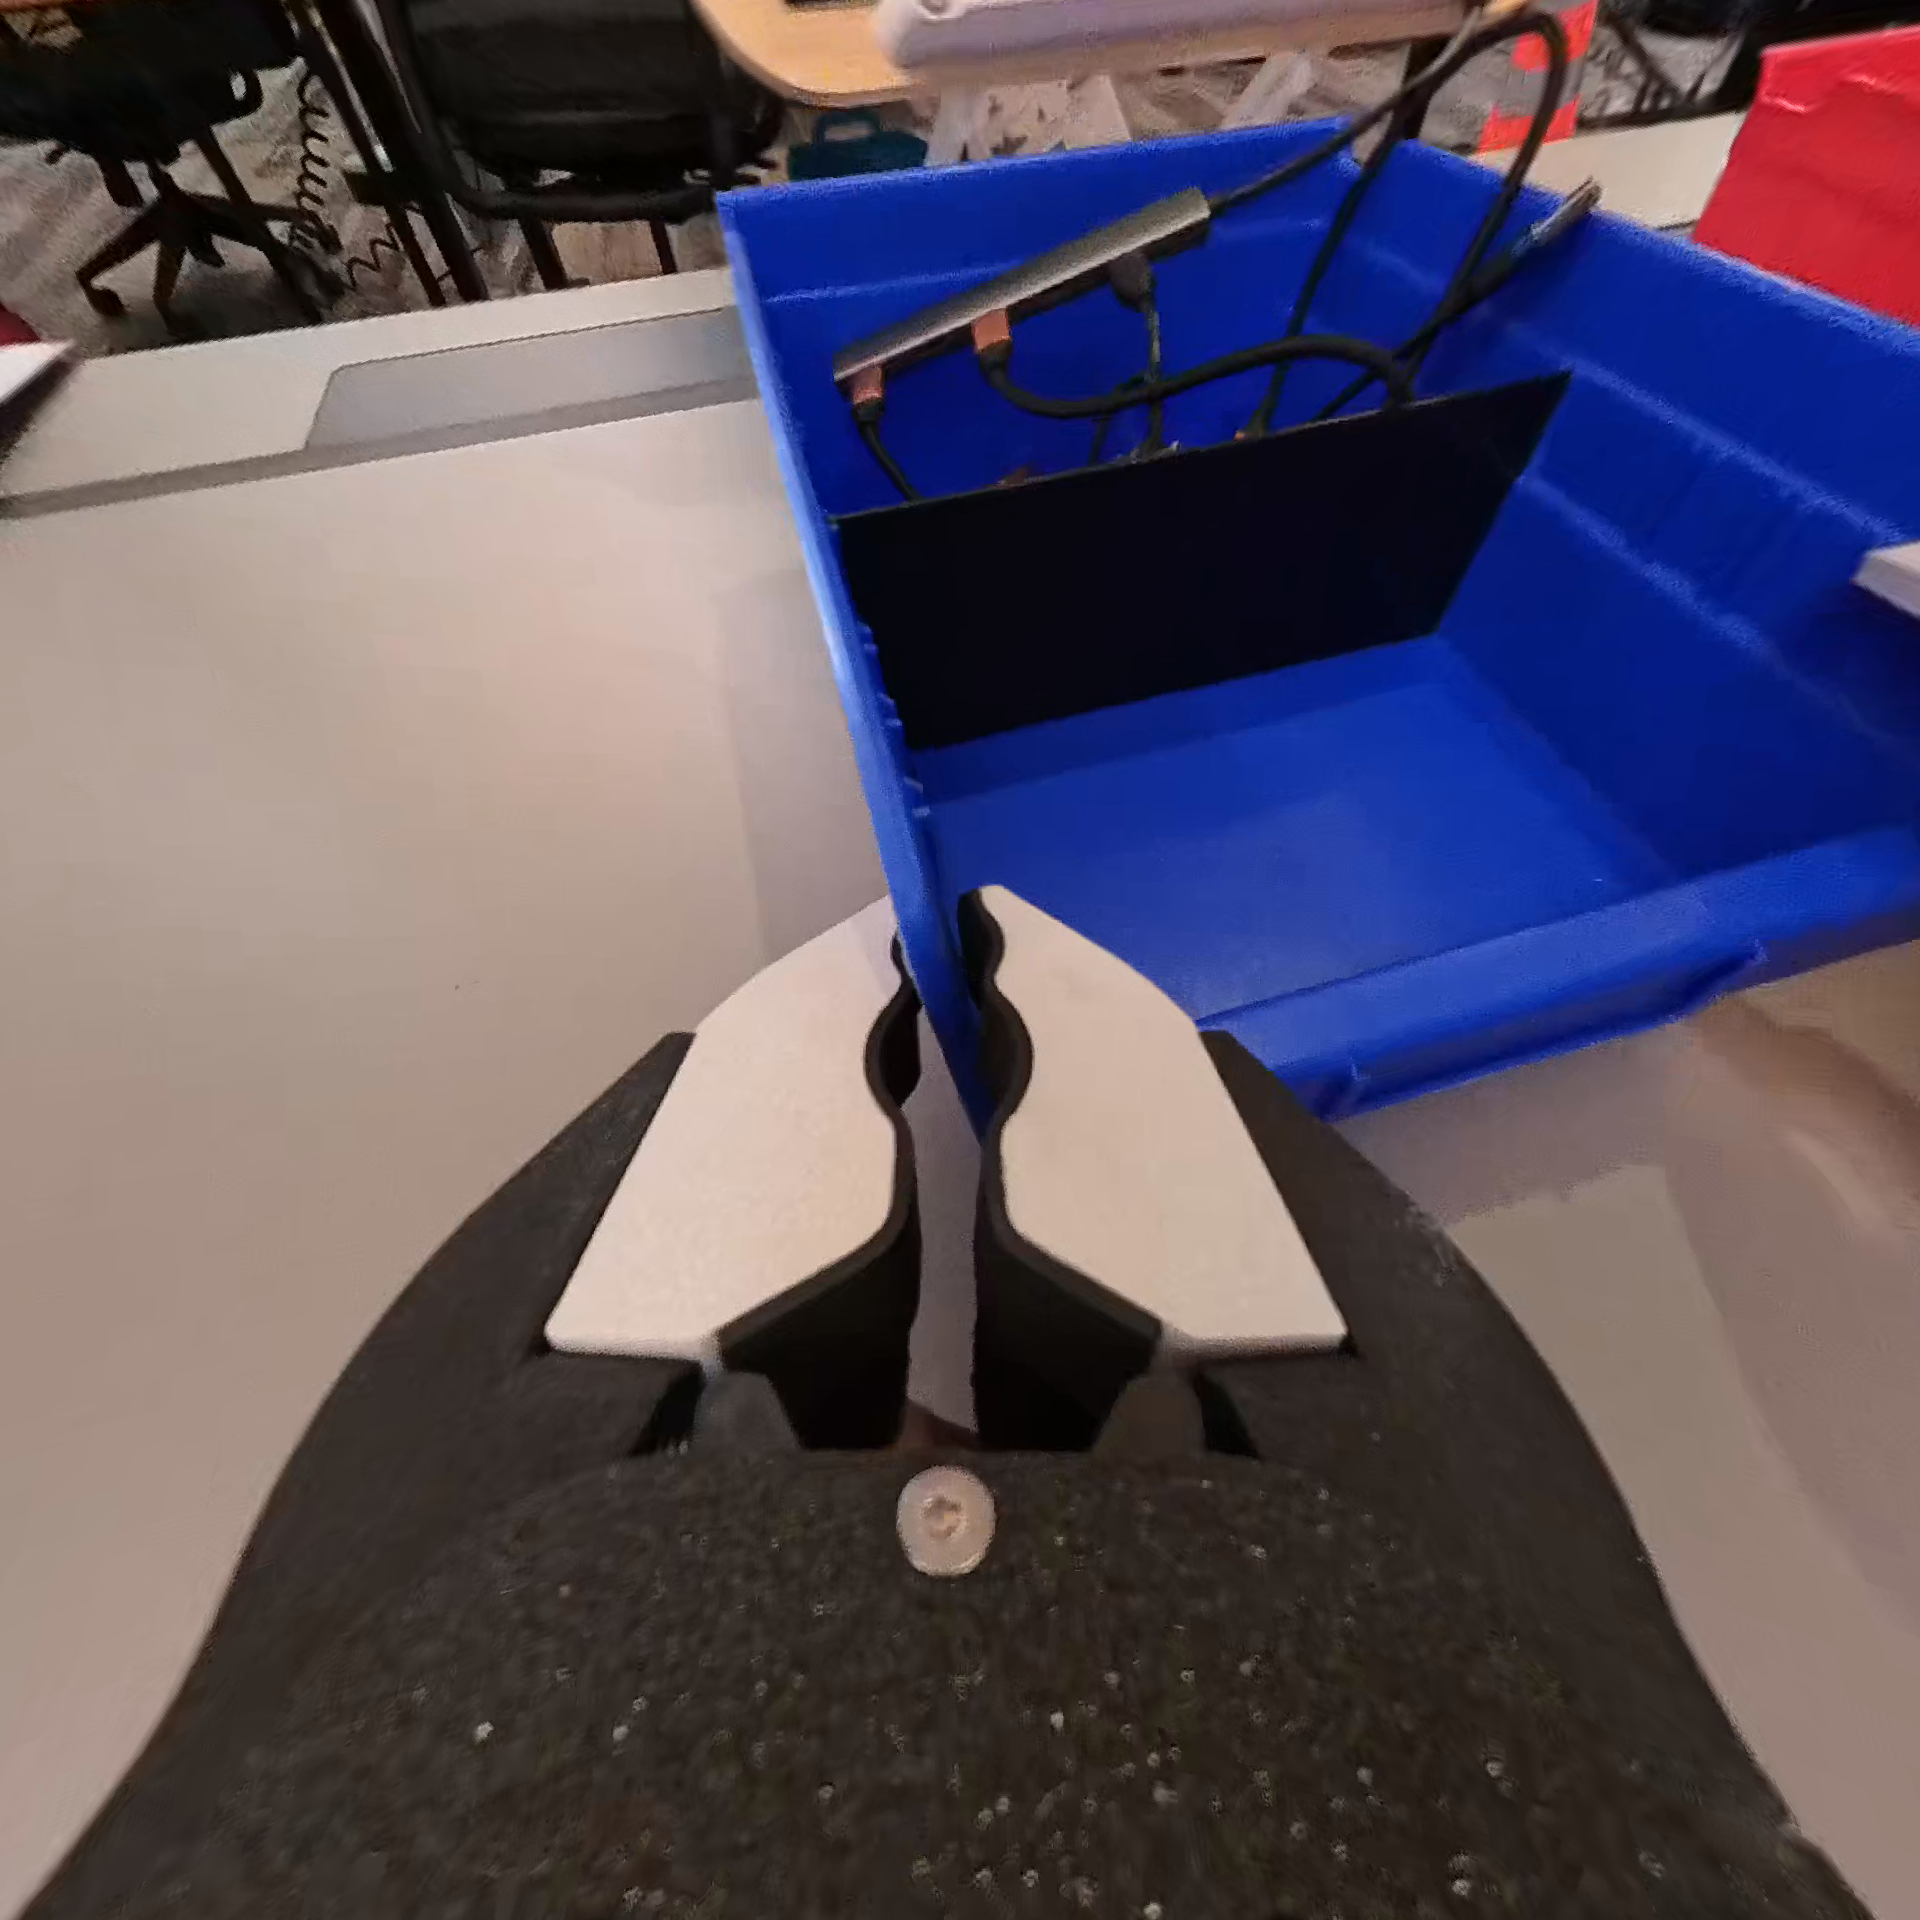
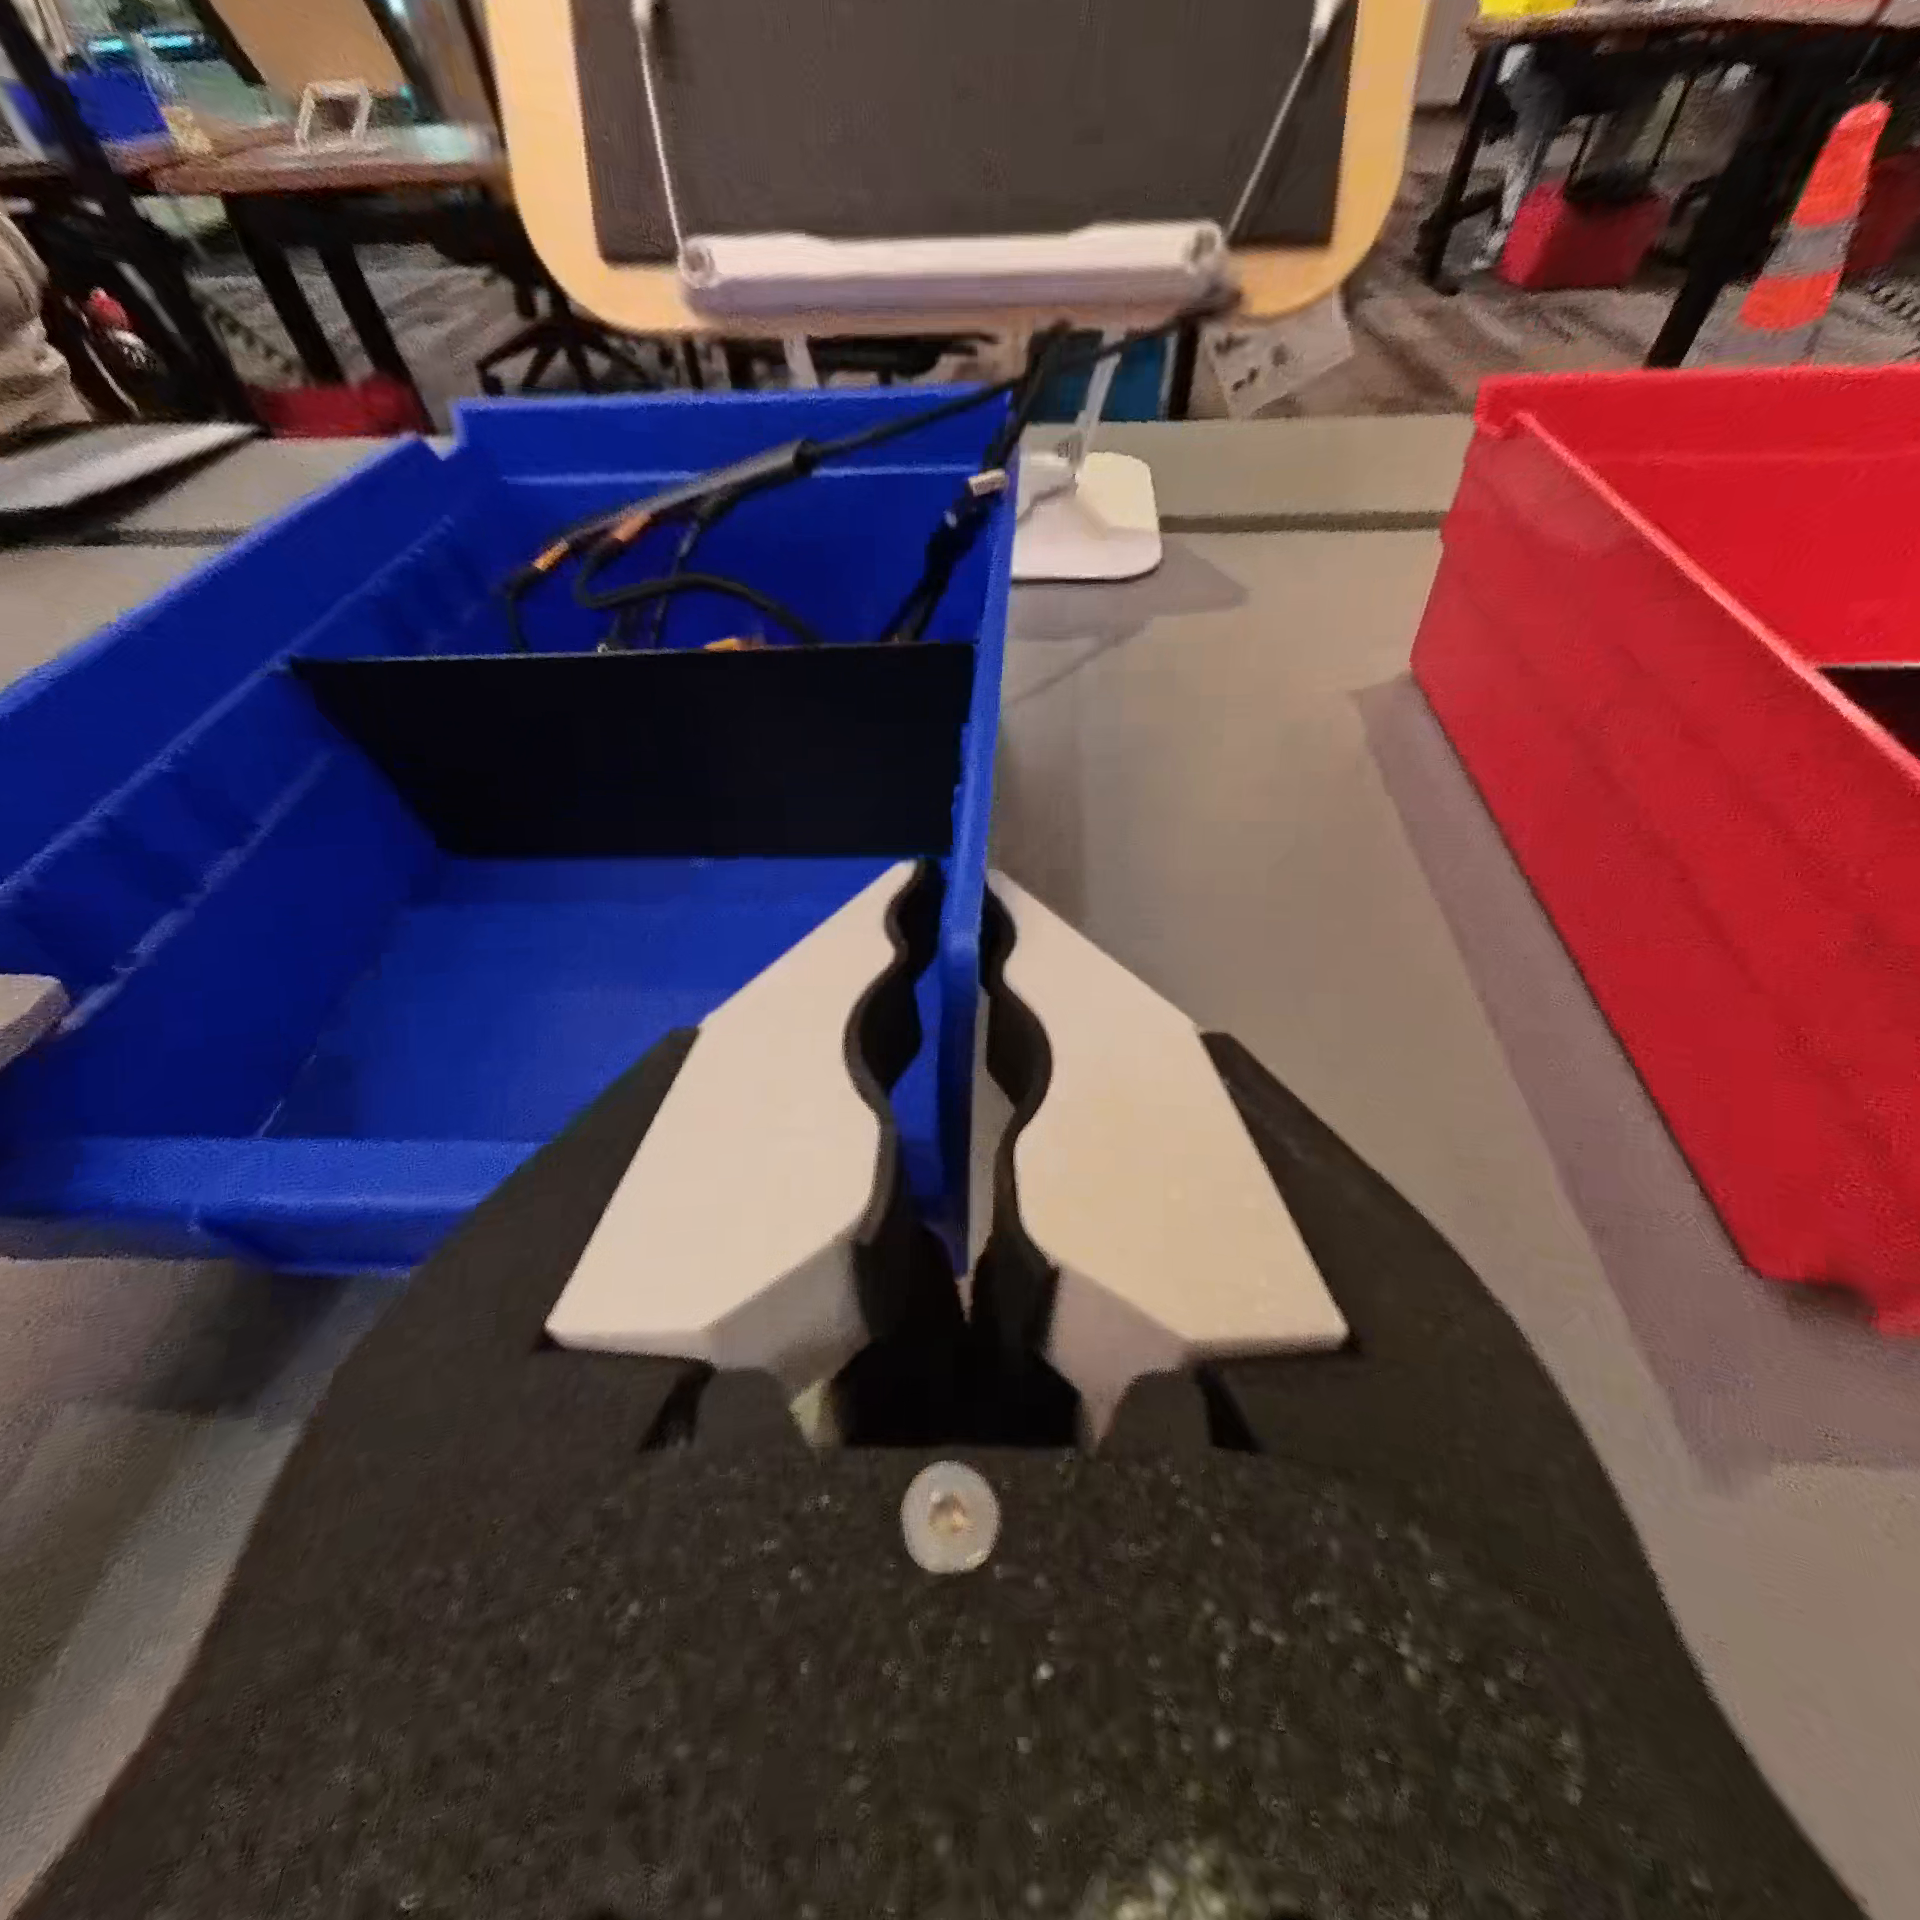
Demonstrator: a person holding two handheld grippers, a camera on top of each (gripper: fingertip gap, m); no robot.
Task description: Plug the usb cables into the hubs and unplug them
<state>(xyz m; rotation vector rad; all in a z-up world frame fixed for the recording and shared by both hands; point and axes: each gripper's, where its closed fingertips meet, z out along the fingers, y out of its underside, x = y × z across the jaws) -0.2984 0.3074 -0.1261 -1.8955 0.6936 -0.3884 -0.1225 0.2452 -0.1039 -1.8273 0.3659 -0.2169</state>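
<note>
A blue plastic bin stands on the grey table. A black divider splits it in two. The near compartment is bare; the far one holds a grey USB hub and tangled black cables. My left gripper is shut on the bin's left wall near its front corner. My right gripper is shut on the bin's right wall near the front. The bin, the divider and the cables also show in the right wrist view.
A red bin stands on the table to the right of the blue one; its corner shows in the left wrist view. A white stand base sits behind the blue bin. Chairs, tables and an orange cone are beyond the table. Tip to tip, the grippers are about 20 cm apart.
</note>
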